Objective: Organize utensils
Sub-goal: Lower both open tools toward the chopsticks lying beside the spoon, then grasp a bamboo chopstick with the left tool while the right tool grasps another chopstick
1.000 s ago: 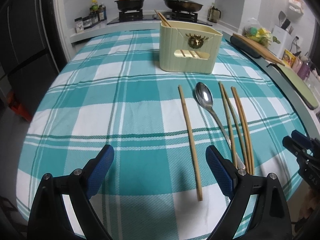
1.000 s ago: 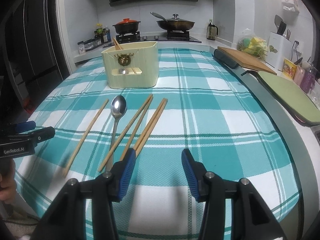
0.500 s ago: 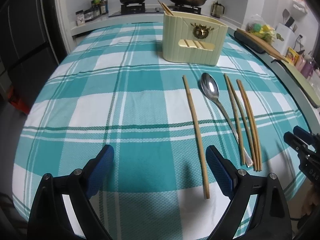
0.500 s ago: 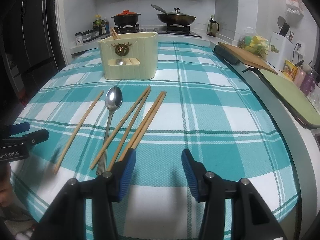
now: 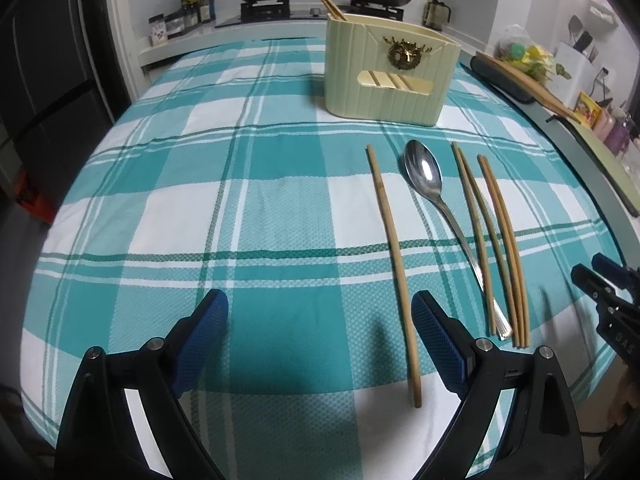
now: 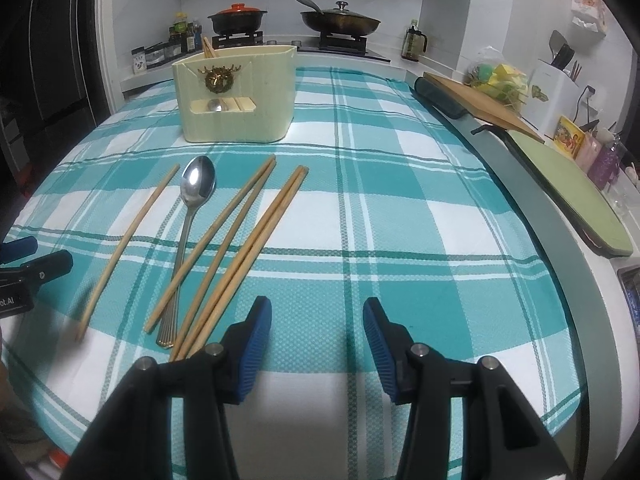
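Both my tongs are spread and empty, and the lone chopstick (image 5: pixel 394 264) left of the spoon (image 5: pixel 430 184) lies long-ways just inside my left tongs (image 5: pixel 320 344), nearer than my right tongs (image 6: pixel 316 340).

Five loose chopsticks (image 6: pixel 224 236) and one spoon (image 6: pixel 191 216) near, on the checked cloth (image 6: pixel 380 208). One cream holder (image 6: pixel 236 94) farther back, two more chopsticks (image 5: pixel 331 6) inside. Two pans (image 6: pixel 340 20) far behind.

The tablecloth (image 5: pixel 280 208) has a check pattern in teal and white with thin dark green lines. The utensil holder (image 5: pixel 384 76) is cream with a gold ornament. The chopsticks (image 6: pixel 240 240) are light brown, the spoon (image 6: pixel 196 188) silver. The gripper pads (image 6: pixel 252 344) are blue.
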`<state>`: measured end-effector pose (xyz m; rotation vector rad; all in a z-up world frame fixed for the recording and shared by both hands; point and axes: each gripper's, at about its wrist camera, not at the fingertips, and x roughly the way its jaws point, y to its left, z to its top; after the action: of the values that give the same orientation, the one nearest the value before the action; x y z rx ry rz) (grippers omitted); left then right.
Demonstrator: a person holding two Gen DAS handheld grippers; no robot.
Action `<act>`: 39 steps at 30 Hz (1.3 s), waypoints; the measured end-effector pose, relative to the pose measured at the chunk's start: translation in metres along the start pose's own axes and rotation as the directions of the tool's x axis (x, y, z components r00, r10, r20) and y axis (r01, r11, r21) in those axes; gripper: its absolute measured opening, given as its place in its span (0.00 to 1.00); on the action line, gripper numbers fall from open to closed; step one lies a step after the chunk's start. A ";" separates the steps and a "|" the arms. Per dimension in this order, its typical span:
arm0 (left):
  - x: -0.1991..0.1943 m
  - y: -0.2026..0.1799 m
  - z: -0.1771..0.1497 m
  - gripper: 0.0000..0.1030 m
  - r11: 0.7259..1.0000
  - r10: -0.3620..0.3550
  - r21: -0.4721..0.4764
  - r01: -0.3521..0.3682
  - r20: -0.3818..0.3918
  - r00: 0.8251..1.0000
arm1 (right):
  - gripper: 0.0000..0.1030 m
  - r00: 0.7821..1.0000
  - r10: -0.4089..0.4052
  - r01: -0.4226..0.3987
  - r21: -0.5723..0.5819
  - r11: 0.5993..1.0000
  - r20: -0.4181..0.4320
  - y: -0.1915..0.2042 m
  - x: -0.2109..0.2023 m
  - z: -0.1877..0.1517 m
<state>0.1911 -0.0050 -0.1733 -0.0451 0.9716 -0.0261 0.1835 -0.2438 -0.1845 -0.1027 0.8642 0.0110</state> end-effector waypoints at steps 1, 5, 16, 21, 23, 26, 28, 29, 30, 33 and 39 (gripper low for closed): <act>0.002 0.000 0.001 0.91 1.000 -0.001 -0.002 0.001 -0.002 1.000 | 0.47 1.000 -0.004 0.004 -0.002 1.000 -0.001 0.000 0.000 0.000; 0.006 0.000 0.004 0.91 1.000 -0.006 -0.004 0.006 -0.005 1.000 | 0.47 1.000 -0.013 0.013 -0.006 1.000 0.000 -0.002 0.001 0.003; 0.023 0.001 0.015 0.91 1.000 -0.011 -0.007 0.011 -0.025 1.000 | 0.47 1.000 -0.008 0.008 -0.022 1.000 0.005 0.002 0.010 0.017; 0.033 0.003 0.019 0.91 1.000 -0.010 -0.010 0.010 -0.040 0.999 | 0.47 1.000 -0.001 0.001 -0.020 1.000 -0.010 0.002 0.020 0.019; 0.037 0.002 0.023 0.91 1.000 -0.012 -0.008 0.012 -0.044 0.999 | 0.47 1.000 0.006 -0.006 -0.016 1.000 -0.015 0.001 0.024 0.021; 0.043 -0.001 0.030 0.91 1.000 -0.024 -0.005 0.024 -0.044 0.999 | 0.47 1.000 0.011 -0.011 0.006 1.000 -0.011 -0.005 0.028 0.027; 0.049 -0.004 0.034 0.91 1.000 -0.025 0.002 0.025 -0.046 0.999 | 0.47 1.000 0.025 -0.025 0.038 0.999 -0.016 -0.012 0.034 0.033; 0.051 -0.005 0.036 0.91 1.000 -0.026 0.007 0.026 -0.046 0.999 | 0.47 0.999 0.041 -0.040 0.060 0.997 -0.020 -0.016 0.037 0.037; 0.054 -0.008 0.038 0.91 1.000 -0.027 0.013 0.028 -0.046 0.999 | 0.47 0.998 0.060 -0.057 0.083 0.995 -0.025 -0.019 0.041 0.040; 0.063 -0.014 0.043 0.91 0.999 -0.027 0.031 0.028 -0.049 0.998 | 0.42 0.990 0.133 -0.127 0.126 0.984 -0.040 -0.022 0.055 0.050; 0.078 -0.021 0.050 0.91 0.998 -0.008 0.057 0.011 -0.040 0.999 | 0.19 0.970 0.222 -0.208 0.130 0.969 -0.100 -0.006 0.092 0.066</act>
<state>0.2759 -0.0277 -0.2085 0.0037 1.0100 -0.0637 0.2932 -0.2465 -0.2114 0.1035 0.9847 0.1583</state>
